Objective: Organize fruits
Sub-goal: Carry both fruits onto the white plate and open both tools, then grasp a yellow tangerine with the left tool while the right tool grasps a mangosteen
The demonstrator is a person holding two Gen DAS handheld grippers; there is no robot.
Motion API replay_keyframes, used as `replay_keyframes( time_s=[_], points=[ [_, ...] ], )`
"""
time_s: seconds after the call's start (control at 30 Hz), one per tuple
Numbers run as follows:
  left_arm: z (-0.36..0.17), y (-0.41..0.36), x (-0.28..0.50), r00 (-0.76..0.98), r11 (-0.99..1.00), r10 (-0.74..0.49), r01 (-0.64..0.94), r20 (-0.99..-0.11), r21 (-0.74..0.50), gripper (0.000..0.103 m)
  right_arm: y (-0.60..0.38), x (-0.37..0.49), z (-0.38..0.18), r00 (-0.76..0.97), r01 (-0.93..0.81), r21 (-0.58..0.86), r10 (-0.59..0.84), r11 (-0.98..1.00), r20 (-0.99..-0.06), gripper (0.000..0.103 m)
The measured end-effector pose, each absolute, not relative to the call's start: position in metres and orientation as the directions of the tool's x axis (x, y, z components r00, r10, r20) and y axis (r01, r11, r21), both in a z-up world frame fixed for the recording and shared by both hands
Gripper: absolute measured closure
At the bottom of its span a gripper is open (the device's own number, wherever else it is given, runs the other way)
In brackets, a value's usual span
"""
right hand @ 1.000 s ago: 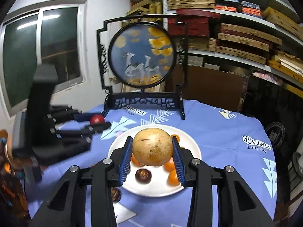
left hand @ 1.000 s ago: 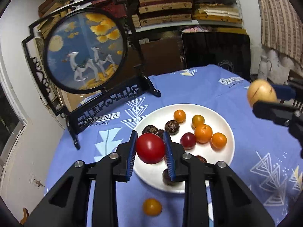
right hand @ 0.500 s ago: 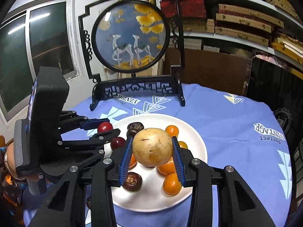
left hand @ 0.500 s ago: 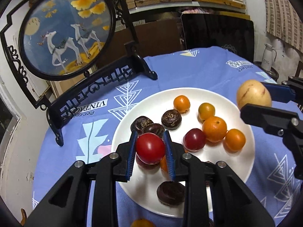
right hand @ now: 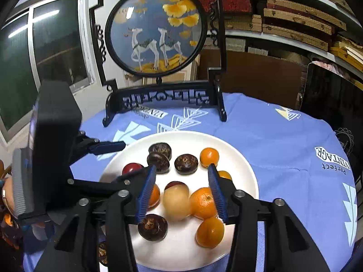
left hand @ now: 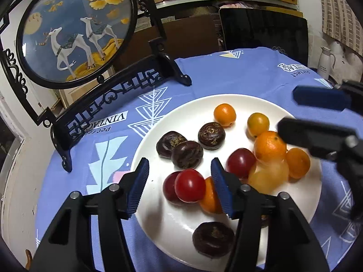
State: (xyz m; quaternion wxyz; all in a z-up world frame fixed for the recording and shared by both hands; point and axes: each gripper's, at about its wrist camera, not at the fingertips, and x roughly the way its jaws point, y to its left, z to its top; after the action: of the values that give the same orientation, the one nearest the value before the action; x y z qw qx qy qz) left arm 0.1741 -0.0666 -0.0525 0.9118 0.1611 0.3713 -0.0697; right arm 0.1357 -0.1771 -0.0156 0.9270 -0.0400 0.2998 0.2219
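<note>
A white plate (left hand: 177, 115) (right hand: 195, 137) on the blue tablecloth holds several oranges, dark brown fruits and red fruits. My left gripper (left hand: 180, 187) is open just above the plate; the red tomato (left hand: 190, 185) lies between its jaws, free of them, beside another red fruit. My right gripper (right hand: 180, 192) is open over the plate; the yellow round fruit (right hand: 175, 200) lies blurred below it among the oranges. It also shows in the left wrist view (left hand: 268, 176). The right gripper's fingers (left hand: 317, 98) show at the right of the left wrist view.
A round deer picture on a black stand (left hand: 74, 29) (right hand: 156, 31) stands on the table behind the plate. A dark fruit (right hand: 102, 252) lies off the plate at its near edge. Shelves of boxes and a dark chair back (left hand: 265, 29) are beyond the table.
Both grippers have moved lower over the plate and opened. The red tomato and the yellow fruit have left the jaws and now lie on the plate.
</note>
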Motion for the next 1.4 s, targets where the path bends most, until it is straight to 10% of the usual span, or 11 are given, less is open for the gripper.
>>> replay_keyframes(
  time_s=[0.77,0.9,1.3,1.37,1.4],
  points=[
    [-0.037,0.049,0.078,0.713,0.976,0.049,0.115,-0.700,0.185,0.026,-0.107,0.034,-0.098,0.497,-0.601,0.025,0.398,0.799,-0.771,0.036],
    [-0.044,0.055,0.069,0.702,0.975,0.046,0.123,-0.711,0.184,0.024,-0.097,0.040,-0.106,0.477,-0.604,0.021,0.382,0.797,-0.791,0.061],
    [-0.088,0.006,0.072,0.628,0.954,-0.049,0.259,-0.776,0.149,0.024,-0.130,0.023,-0.083,0.539,-0.568,-0.006,0.367,0.823,-0.758,0.061],
    [-0.094,0.003,0.078,0.614,0.956,-0.050,0.258,-0.787,0.141,0.032,-0.133,0.023,-0.084,0.540,-0.563,-0.003,0.365,0.826,-0.759,0.061],
    [-0.097,0.003,0.080,0.599,0.955,-0.061,0.267,-0.798,0.127,0.057,-0.133,0.022,-0.085,0.540,-0.562,-0.002,0.366,0.827,-0.758,0.061]
  ],
)
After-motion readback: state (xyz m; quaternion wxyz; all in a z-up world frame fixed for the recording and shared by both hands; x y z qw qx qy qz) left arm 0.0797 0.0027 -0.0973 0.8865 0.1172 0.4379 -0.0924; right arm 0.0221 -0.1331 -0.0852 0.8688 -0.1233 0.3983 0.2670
